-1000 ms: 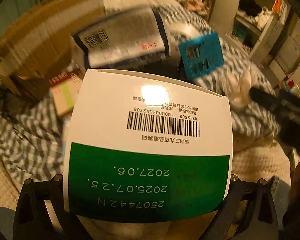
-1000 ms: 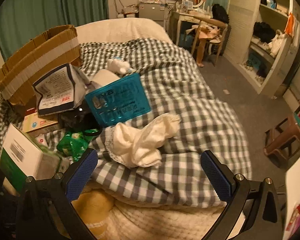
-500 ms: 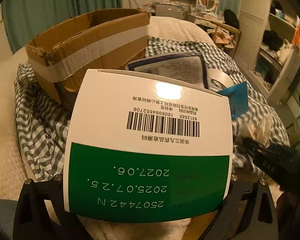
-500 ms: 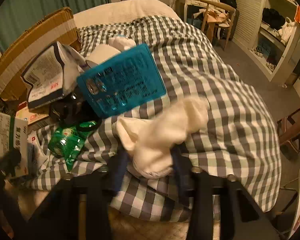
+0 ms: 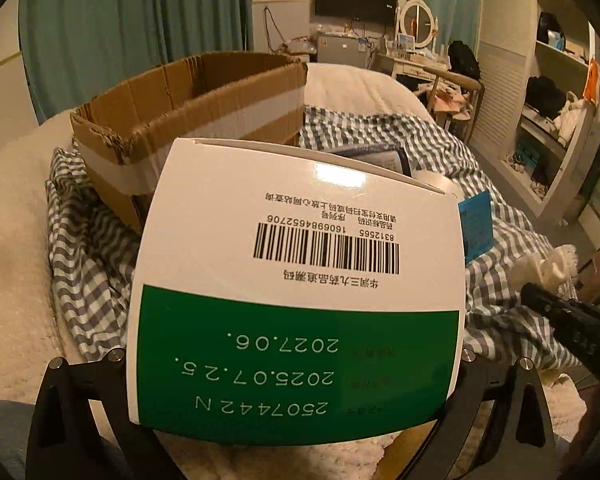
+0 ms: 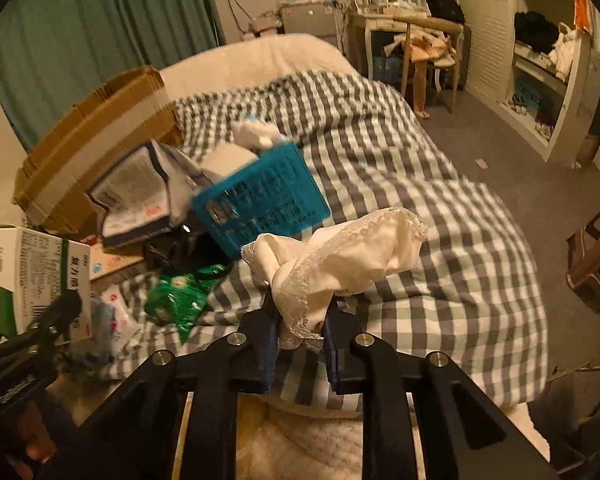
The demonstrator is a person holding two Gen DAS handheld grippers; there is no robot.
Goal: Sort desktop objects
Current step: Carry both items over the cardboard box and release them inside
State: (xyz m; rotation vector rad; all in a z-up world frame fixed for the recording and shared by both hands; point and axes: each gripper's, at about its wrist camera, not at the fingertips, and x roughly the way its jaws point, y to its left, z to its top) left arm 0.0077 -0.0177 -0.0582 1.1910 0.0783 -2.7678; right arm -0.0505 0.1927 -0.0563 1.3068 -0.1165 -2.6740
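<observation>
Transport step of sorting: the left gripper (image 5: 296, 364) clamps a white-and-green barcoded medicine carton (image 5: 300, 280), held in the air just short of the open brown cardboard box (image 5: 188, 108). The right gripper (image 6: 300, 320) pinches a cream lace-edged cloth (image 6: 340, 260) above the grey checked bedspread (image 6: 440, 220). The next move likely calls for carrying each item over the box rim before release.

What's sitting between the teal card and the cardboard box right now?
In the right wrist view, a crumpled white printed pouch lies between the teal card and the cardboard box, leaning against the box.
</observation>
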